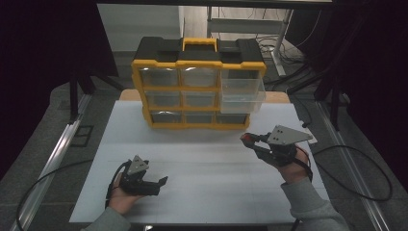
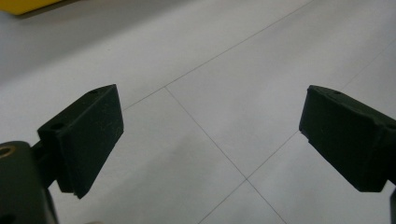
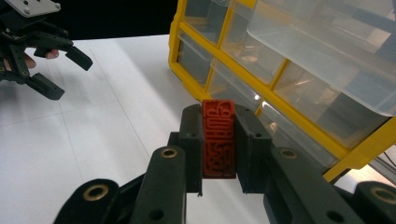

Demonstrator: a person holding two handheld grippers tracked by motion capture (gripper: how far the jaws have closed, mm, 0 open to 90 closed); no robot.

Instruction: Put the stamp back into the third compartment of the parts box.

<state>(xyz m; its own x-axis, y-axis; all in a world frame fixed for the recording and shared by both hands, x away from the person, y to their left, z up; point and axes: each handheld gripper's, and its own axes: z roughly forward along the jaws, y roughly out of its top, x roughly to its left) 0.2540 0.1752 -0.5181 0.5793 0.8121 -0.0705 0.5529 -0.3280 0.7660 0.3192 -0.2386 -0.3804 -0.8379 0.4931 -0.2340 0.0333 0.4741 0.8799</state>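
Raised characters on red block (image 3: 218, 140), not legible, no other text

Table top (image 1: 202, 163): white, matte, crossed by thin seam lines, lit evenly from above.
Floor (image 1: 48, 130): grey, dim on both sides of the table.
Floor rail (image 1: 53, 159): pale metal strip running near to far on the left.
Far furniture: metal desk frame (image 1: 250, 24) with pale legs, far right of centre.
Loose cables (image 1: 274, 48): on the floor beneath that frame.
Sides: dark curtains (image 1: 43, 43) left and right.
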